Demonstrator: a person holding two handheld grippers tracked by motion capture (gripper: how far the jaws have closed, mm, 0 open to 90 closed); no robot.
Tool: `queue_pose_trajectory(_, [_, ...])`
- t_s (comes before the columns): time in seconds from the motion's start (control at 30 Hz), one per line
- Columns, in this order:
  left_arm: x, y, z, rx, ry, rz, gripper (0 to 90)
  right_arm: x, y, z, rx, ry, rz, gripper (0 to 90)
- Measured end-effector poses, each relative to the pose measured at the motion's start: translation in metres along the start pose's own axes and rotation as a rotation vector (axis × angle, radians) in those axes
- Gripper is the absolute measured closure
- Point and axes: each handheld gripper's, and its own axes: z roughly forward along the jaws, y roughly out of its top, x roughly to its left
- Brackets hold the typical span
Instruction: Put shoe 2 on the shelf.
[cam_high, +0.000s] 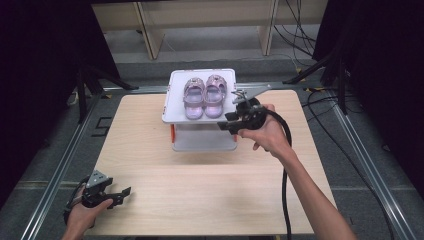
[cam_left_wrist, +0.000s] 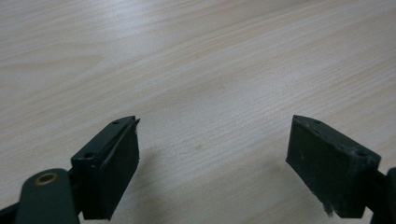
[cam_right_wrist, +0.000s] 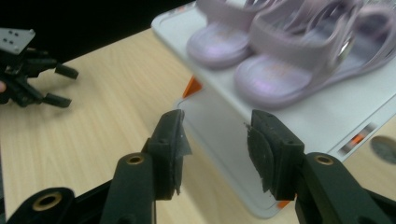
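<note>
Two small lilac sandals (cam_high: 204, 96), glossy and strappy, sit side by side on a flat white lid (cam_high: 175, 112) lying atop a translucent white box (cam_high: 204, 140) with orange clips, at the far middle of the pale wood-grain bench (cam_high: 200, 190); we read no writing anywhere. We see the right gripper (cam_high: 226, 124) held level by the lid's right edge, fingers (cam_right_wrist: 169, 144) partly apart and holding nothing. At the near-left corner, the left gripper (cam_high: 123, 195) hovers low, its fingers (cam_left_wrist: 116, 161) spread wide, empty.

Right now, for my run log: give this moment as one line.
left hand-held gripper: open, near table edge | right hand-held gripper: open, beside box lid | purple sandals: on lid
</note>
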Motion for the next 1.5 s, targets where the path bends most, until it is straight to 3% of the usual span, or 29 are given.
queue_pose_trajectory(0.1, [0.0, 0.0, 0.0, -0.002, -0.003, 0.007, 16.3, 0.003, -0.01, 0.003, 0.004, 0.011, -0.006, 53.7])
queue_pose_trajectory(0.13, [0.0, 0.0, 0.0, 0.003, 0.001, 0.001, 16.4, 0.007, -0.024, 0.007, 0.006, 0.009, -0.012, 53.5])
queue_pose_trajectory(0.17, [-0.003, -0.001, 0.0, 0.001, 0.004, -0.039, 16.4, 0.009, -0.028, 0.008, 0.007, 0.018, -0.007, 53.5])
queue_pose_trajectory(0.23, [-0.005, -0.001, -0.001, 0.009, 0.011, -0.067, 16.4, 0.012, -0.038, 0.011, 0.005, 0.026, 0.024, 53.0])
queue_pose_trajectory(0.27, [-0.005, -0.001, -0.001, 0.009, 0.011, -0.067, 16.3, 0.012, -0.038, 0.011, 0.005, 0.026, 0.024, 53.0])
queue_pose_trajectory(0.3, [0.0, 0.0, 0.0, 0.003, -0.001, 0.002, 16.4, 0.017, -0.051, 0.014, -0.002, 0.038, 0.027, 52.3])
queue_pose_trajectory(0.4, [-0.003, -0.001, -0.001, 0.018, 0.012, -0.041, 16.3, 0.026, -0.069, 0.017, -0.009, 0.017, 0.022, 49.9])
queue_pose_trajectory(0.43, [-0.001, 0.0, 0.001, 0.001, 0.001, -0.01, 16.4, 0.029, -0.076, 0.019, -0.01, 0.021, 0.043, 49.0])
queue_pose_trajectory(0.5, [-0.005, -0.001, 0.001, 0.011, 0.014, -0.057, 16.4, 0.033, -0.089, 0.024, -0.031, 0.037, 0.056, 48.8])
queue_pose_trajectory(0.6, [-0.005, 0.001, 0.001, 0.003, -0.004, -0.048, 16.4, 0.039, -0.105, 0.032, 0.015, 0.034, 0.067, 47.0])
queue_pose_trajectory(0.7, [-0.005, 0.002, 0.001, -0.003, 0.001, -0.051, 16.4, 0.042, -0.117, 0.037, 0.025, 0.045, 0.084, 46.5])
queue_pose_trajectory(0.73, [-0.002, 0.002, 0.002, -0.002, -0.01, -0.012, 16.3, 0.045, -0.127, 0.042, 0.047, 0.045, 0.081, 45.6])
queue_pose_trajectory(0.8, [-0.005, 0.001, 0.002, 0.017, 0.007, -0.047, 16.4, 0.047, -0.134, 0.044, 0.064, 0.055, 0.096, 44.8])
queue_pose_trajectory(0.87, [-0.006, 0.002, 0.002, 0.008, 0.002, -0.053, 16.4, 0.05, -0.14, 0.047, 0.072, 0.062, 0.095, 43.1])
queue_pose_trajectory(0.9, [-0.005, 0.004, 0.004, 0.002, -0.006, -0.028, 16.4, 0.052, -0.142, 0.048, 0.077, 0.066, 0.097, 42.4])
queue_pose_trajectory(1.0, [-0.006, 0.004, 0.004, 0.022, 0.005, -0.017, 16.4, 0.057, -0.147, 0.049, 0.078, 0.07, 0.102, 38.4])
queue_pose_trajectory(1.03, [-0.004, 0.004, 0.004, 0.028, 0.002, 0.012, 16.4, 0.058, -0.149, 0.049, 0.075, 0.072, 0.089, 36.8])
queue_pose_trajectory(1.07, [-0.007, 0.003, 0.004, 0.023, 0.0, -0.025, 16.4, 0.06, -0.151, 0.05, 0.075, 0.076, 0.097, 35.3])
queue_pose_trajectory(1.1, [-0.006, 0.003, 0.003, 0.031, 0.002, -0.012, 16.4, 0.062, -0.153, 0.05, 0.082, 0.077, 0.098, 33.7])
queue_pose_trajectory(1.13, [-0.007, 0.002, 0.003, 0.013, -0.003, -0.029, 16.4, 0.062, -0.155, 0.051, 0.087, 0.079, 0.093, 32.5])
queue_pose_trajectory(1.2, [-0.007, 0.002, 0.004, 0.003, -0.009, -0.028, 16.4, 0.064, -0.158, 0.051, 0.09, 0.076, 0.092, 31.8])
queue_pose_trajectory(1.23, [-0.005, 0.001, 0.004, 0.0, -0.014, -0.002, 16.4, 0.066, -0.161, 0.051, 0.096, 0.066, 0.097, 29.8])
queue_pose_trajectory(1.3, [-0.007, -0.001, 0.003, 0.016, -0.01, -0.02, 16.4, 0.067, -0.162, 0.051, 0.094, 0.064, 0.099, 28.8])
queue_pose_trajectory(1.33, [-0.004, -0.001, 0.003, 0.031, -0.012, 0.005, 16.4, 0.068, -0.163, 0.048, 0.087, 0.047, 0.103, 25.9])
queue_pose_trajectory(1.47, [-0.008, 0.0, 0.004, 0.018, -0.023, -0.007, 16.4, 0.071, -0.169, 0.042, 0.081, 0.041, 0.123, 24.0])
queue_pose_trajectory(1.5, [-0.008, 0.0, 0.003, 0.033, -0.014, 0.004, 16.3, 0.072, -0.171, 0.041, 0.081, 0.035, 0.133, 23.7])
